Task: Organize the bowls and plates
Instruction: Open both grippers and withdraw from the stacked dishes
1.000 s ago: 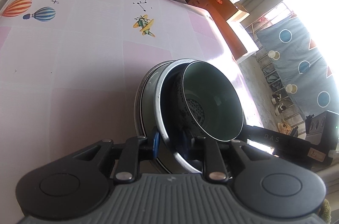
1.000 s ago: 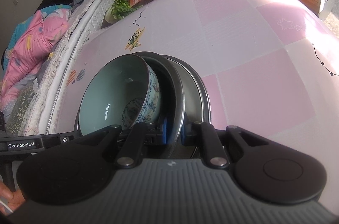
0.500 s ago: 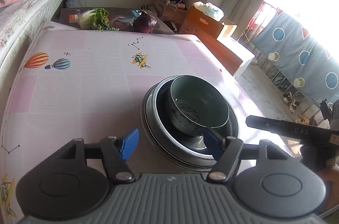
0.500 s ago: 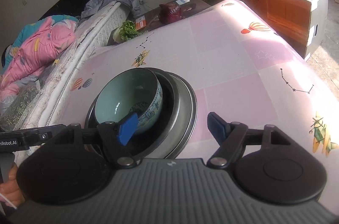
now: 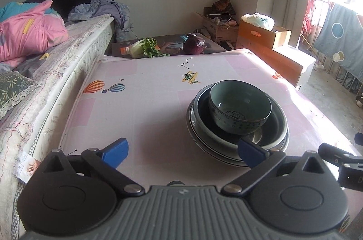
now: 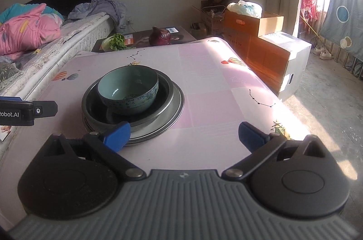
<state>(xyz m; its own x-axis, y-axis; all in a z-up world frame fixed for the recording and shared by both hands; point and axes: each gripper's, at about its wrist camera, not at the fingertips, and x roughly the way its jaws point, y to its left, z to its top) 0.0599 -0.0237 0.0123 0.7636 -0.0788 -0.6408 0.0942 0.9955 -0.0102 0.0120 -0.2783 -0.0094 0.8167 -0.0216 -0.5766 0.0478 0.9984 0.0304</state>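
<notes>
Both my jaws have let go and pulled back, now wide; pink counter (image 5: pixel 140 104) beside the bed (image 5: pixel 45 63) carries stacked plates (image 6: pixel 163 122) at twelve o'clock, teal bowl (image 5: pixel 240 106) nested on top.

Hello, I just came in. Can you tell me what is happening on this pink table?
A person holds a pair of tongs in each hand and is organizing dishes. A green bowl sits in a dark bowl, on top of plates, all on the pink table. Both the left tongs and the right tongs are open and hold nothing, near the stack. The stacking looks finished.
</notes>
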